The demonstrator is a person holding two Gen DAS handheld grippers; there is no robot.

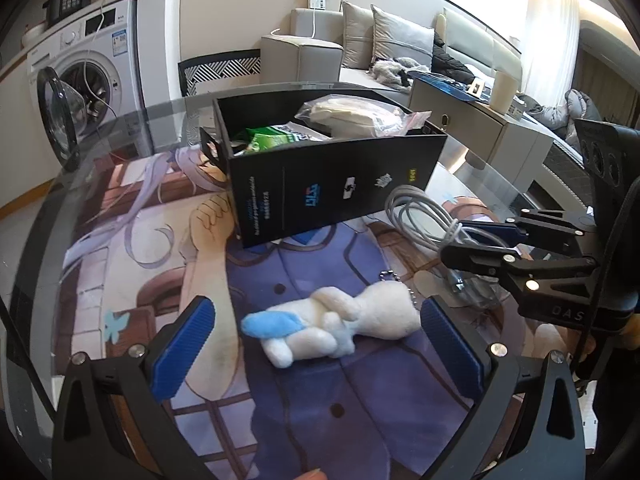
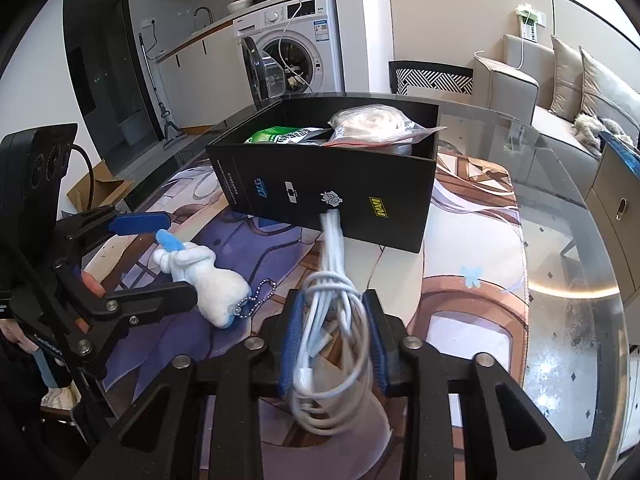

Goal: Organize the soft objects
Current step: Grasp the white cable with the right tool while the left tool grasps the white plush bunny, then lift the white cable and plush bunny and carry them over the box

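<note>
Room: I see a washing machine with its door open behind the surface, and a beige sofa to one side.
Surface: a round glass surface carrying a printed mat that covers most of its middle.
Box: a black box stands open on the mat toward the far edge; a green packet and a clear bag of pale material sit inside it.
Plush: a white plush toy with a blue tip and a bead chain lies on its side on the mat, nearer my edge than the box.
Left tool: my left tool is spread wide, one blue pad on each side of the plush, neither touching it.
Right tool: my right tool is clamped on a bundled white cable, whose free end reaches to the box's front wall.
</note>
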